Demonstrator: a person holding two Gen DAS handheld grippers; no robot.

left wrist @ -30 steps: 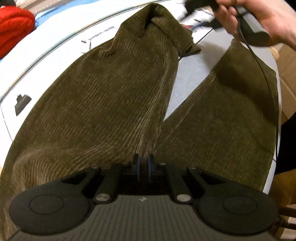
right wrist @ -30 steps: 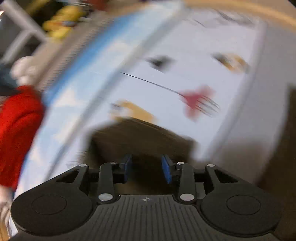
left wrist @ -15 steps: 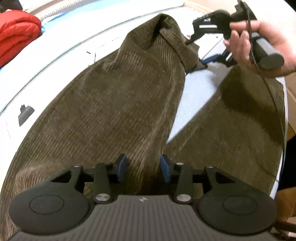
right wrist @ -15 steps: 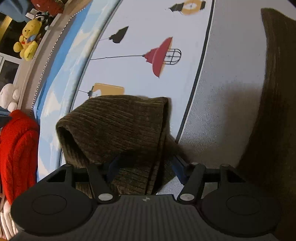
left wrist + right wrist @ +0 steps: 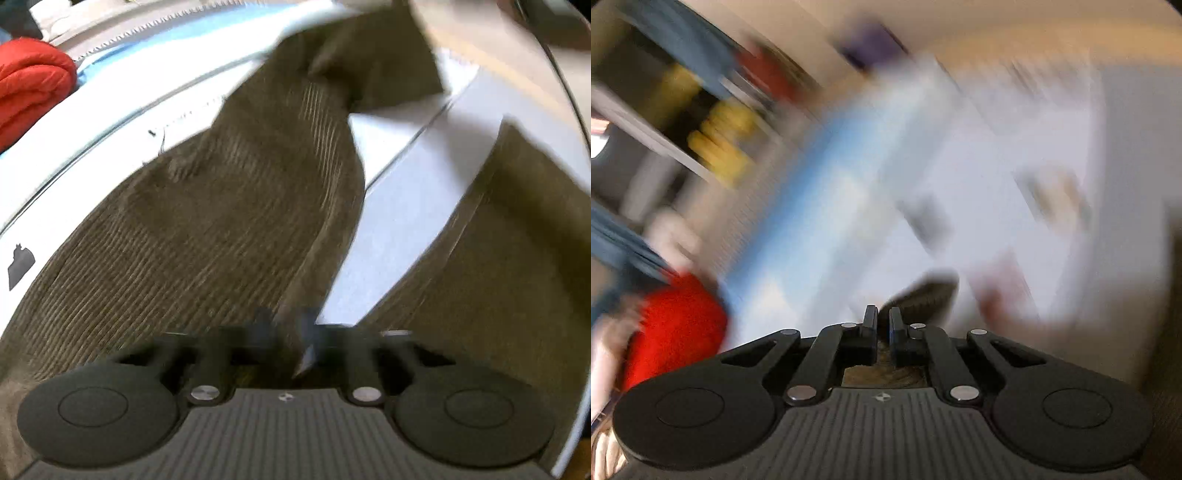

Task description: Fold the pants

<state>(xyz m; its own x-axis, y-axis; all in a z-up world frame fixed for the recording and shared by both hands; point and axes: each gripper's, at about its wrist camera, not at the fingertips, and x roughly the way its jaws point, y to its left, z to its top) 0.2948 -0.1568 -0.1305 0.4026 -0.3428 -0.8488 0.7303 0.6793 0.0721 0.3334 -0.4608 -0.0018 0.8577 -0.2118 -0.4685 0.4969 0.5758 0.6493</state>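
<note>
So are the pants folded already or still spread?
Still spread, not folded: the pants lie with both legs apart on the sheet. Only the far leg end is lifted off it.

The left tool [image 5: 286, 334] is matte black, its grey ribbed body flanked by two round black discs, with silver screw heads on the link arms and blurred blue-edged fingertips. The right tool [image 5: 881, 323] has the same build: black linkage, silver rivets, a small compass-like mark on the ribbed plate.
</note>
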